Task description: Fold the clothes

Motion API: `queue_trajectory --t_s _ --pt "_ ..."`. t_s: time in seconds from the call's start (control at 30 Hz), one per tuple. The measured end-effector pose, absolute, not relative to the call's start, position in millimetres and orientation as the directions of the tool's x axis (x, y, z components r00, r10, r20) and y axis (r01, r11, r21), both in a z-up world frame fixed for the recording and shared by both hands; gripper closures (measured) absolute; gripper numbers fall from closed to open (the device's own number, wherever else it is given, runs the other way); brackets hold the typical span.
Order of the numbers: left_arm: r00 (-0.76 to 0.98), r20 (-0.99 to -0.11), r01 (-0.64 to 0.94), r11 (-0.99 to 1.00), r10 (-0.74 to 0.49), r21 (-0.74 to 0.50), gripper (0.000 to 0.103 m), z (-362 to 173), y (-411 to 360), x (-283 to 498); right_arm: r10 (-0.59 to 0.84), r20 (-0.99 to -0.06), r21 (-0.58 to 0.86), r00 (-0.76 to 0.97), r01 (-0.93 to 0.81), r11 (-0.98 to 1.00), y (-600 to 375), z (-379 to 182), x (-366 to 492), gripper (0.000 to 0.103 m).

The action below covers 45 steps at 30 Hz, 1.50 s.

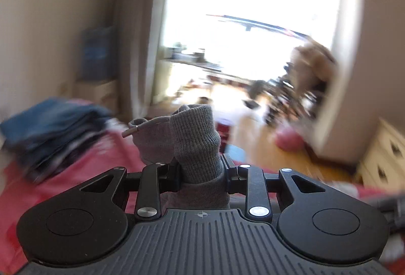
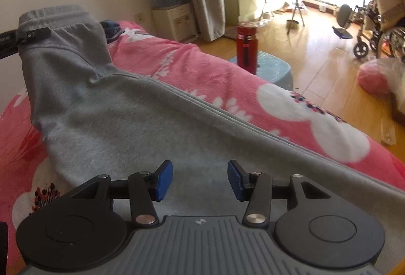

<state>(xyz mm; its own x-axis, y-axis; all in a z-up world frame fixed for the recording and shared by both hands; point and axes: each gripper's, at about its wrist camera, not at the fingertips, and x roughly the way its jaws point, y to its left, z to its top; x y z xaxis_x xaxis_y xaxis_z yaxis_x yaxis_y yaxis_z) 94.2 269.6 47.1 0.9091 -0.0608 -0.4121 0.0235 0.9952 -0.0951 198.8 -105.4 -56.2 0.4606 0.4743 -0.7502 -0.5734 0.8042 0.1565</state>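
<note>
Grey sweatpants [image 2: 114,118] lie across a pink flowered bedcover [image 2: 202,67], one leg running down to the right. In the left wrist view my left gripper [image 1: 200,171] is shut on the ribbed waistband [image 1: 195,138], which bunches up between the jaws beside a drawstring end [image 1: 141,128]. From the right wrist view that same left gripper [image 2: 33,34] holds the waistband [image 2: 53,15] lifted at the far left. My right gripper [image 2: 200,178] hovers open just above the grey cloth, with nothing between its blue pads [image 2: 164,180].
A blurred stack of folded dark clothes [image 1: 50,128] sits on the bed at left. Beyond the bed's edge a red bottle [image 2: 246,47] stands on a blue stool [image 2: 276,70]. A wheelchair [image 2: 367,29] and a pink bag [image 2: 374,77] are on the wooden floor.
</note>
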Motion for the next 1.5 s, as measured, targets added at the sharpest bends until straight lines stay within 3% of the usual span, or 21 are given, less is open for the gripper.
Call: queue_trajectory --t_s 0.2,0.3,0.4,0.43,0.47,0.53,0.7,0.87,1.03,1.17,1.33,1.5 --pt "0.802 -0.523 0.368 0.928 -0.287 0.056 0.074 -6 162 86 0.421 -0.759 0.153 0.498 -0.492 0.857 -153 -51 187 0.052" --pt "0.716 -0.619 0.508 0.85 -0.324 0.142 0.071 -43 129 80 0.394 -0.767 0.159 0.507 -0.444 0.882 -173 -55 182 0.052" --pt "0.677 -0.665 0.594 0.767 -0.314 0.243 0.06 -61 116 71 0.4 -0.771 0.205 0.497 -0.4 0.893 -188 -62 182 0.052" --pt "0.683 -0.659 0.606 0.748 -0.315 0.27 0.047 -61 119 68 0.406 -0.769 0.224 0.493 -0.387 0.894 -192 -63 182 0.052" --pt "0.664 -0.66 0.625 0.745 -0.35 0.233 0.033 -54 126 66 0.424 -0.762 0.251 0.49 -0.38 0.89 -195 -63 182 0.052" --pt "0.626 -0.657 0.66 0.734 -0.42 0.16 0.025 -41 139 62 0.468 -0.739 0.31 0.485 -0.372 0.875 -198 -59 186 0.052" --pt "0.611 -0.654 0.599 0.801 -0.446 0.013 0.025 -27 171 68 0.626 -0.631 0.474 0.459 -0.41 0.779 -183 -38 207 0.052" --pt "0.657 -0.649 0.455 0.888 -0.385 -0.065 0.028 -30 199 86 0.762 -0.537 0.653 0.363 -0.393 0.647 -142 -34 258 0.05" --pt "0.668 -0.683 0.388 0.922 -0.295 -0.019 0.03 -42 200 99 0.784 -0.579 0.721 0.225 -0.309 0.621 -96 -64 310 0.05" --pt "0.651 -0.709 0.354 0.935 -0.27 -0.03 0.03 -48 204 101 0.741 -0.656 0.673 0.145 -0.334 0.66 -74 -84 308 0.051" --pt "0.644 -0.721 0.341 0.94 -0.257 -0.031 0.03 -53 209 97 0.821 -0.546 0.739 0.168 -0.365 0.567 -81 -74 297 0.057" --pt "0.651 -0.717 0.339 0.941 -0.248 -0.018 0.03 -55 209 95 0.795 -0.592 0.71 0.137 -0.379 0.594 -71 -81 289 0.057"
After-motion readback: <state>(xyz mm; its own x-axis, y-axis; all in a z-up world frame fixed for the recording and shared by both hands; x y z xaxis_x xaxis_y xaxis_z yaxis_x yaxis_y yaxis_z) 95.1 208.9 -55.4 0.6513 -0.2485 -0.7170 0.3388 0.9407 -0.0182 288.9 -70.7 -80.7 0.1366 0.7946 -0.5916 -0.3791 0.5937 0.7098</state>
